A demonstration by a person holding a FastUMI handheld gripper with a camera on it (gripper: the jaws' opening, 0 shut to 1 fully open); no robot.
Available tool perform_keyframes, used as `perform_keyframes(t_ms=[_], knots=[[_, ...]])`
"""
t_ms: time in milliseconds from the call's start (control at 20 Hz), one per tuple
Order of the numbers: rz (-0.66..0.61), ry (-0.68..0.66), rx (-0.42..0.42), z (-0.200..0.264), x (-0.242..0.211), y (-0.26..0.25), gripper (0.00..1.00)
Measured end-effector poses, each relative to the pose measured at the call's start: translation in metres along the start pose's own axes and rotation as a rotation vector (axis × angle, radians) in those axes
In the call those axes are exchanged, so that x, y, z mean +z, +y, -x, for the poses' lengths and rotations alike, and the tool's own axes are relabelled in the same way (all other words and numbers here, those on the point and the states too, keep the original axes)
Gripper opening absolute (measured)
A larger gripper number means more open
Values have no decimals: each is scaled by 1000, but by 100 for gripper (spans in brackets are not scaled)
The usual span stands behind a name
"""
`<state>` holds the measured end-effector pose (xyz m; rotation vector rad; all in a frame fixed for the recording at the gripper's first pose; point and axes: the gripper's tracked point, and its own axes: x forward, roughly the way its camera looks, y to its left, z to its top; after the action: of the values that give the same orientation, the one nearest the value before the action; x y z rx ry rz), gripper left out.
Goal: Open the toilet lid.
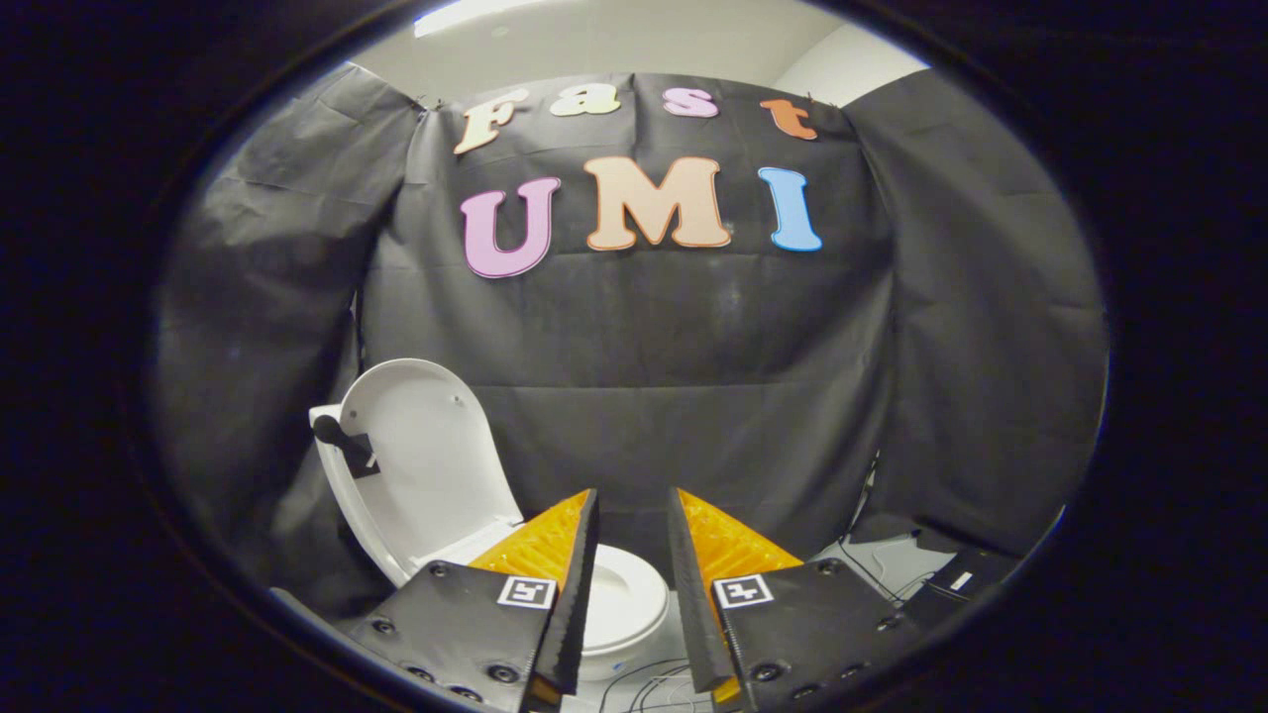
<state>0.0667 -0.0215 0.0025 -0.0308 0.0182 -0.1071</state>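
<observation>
1 toilet [619, 604], lid [426, 456] up against the wall.
Gripper [632, 515]: 2 fingers apart, holding nothing, seat beyond them.

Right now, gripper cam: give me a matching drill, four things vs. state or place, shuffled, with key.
Things:
1. toilet lid
2. toilet seat
3. gripper
4. cables

States or places:
A. on the floor, below the fingers
B. open, nothing between the fingers
C. raised upright, leaning back
D. down on the bowl, seen between the fingers

Pairs: 1-C, 2-D, 3-B, 4-A
</observation>
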Motion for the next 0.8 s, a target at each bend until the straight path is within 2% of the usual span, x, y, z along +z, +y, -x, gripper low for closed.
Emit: perform_keyframes(t_ms=[300,500,800], knots=[[-13,74,65,6,-20,11,45],[-34,131,109,31,-32,14,45],[-16,-30,114,61,-1,12,45]])
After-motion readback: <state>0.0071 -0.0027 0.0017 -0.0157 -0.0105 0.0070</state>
